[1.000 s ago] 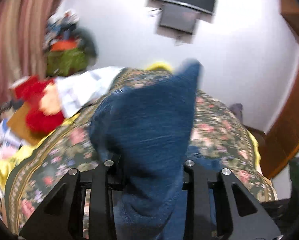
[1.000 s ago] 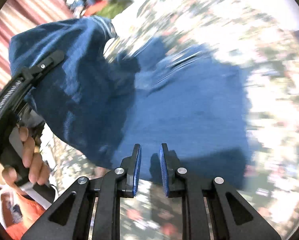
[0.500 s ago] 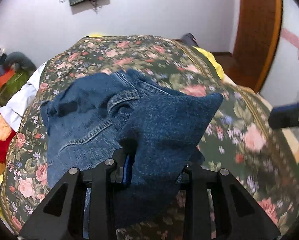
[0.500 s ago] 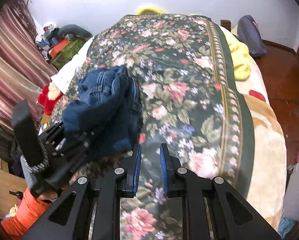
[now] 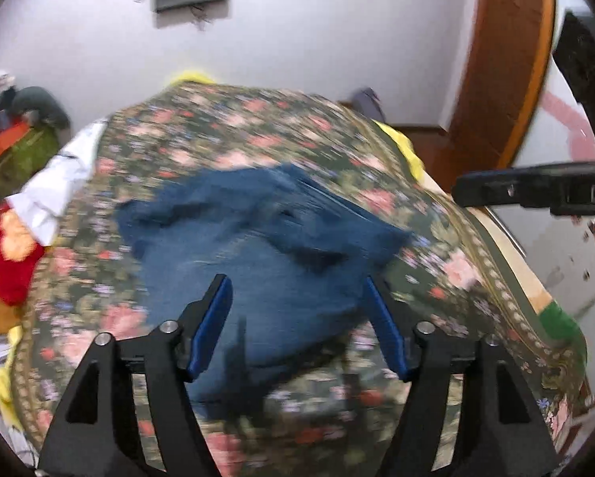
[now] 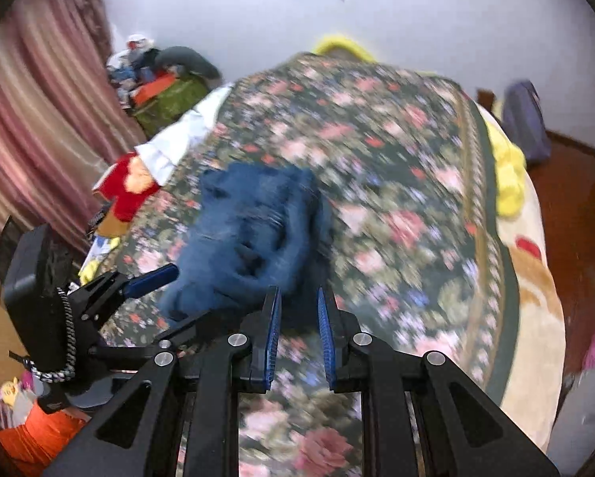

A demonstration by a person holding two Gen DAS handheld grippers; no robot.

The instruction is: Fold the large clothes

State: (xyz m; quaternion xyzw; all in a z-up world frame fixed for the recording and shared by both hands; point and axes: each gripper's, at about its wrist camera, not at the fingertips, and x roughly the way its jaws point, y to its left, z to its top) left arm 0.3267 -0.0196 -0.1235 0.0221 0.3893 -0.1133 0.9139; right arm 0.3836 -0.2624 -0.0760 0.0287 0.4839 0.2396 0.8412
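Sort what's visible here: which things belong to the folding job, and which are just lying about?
Job:
- blue jeans, bunched on the floral bedspread
- left tool, open
- right tool, narrowly open

Lying about:
- red plush toy
- white cloth
- yellow blanket
- purple bag

Floral bedspread [image 5: 257, 135] carries bunched blue jeans [image 5: 257, 246] and white cloth [image 5: 59, 183].

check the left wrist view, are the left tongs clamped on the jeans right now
No, the left tongs stand wide open, and the jeans lie bunched on the floral bedspread beyond them.
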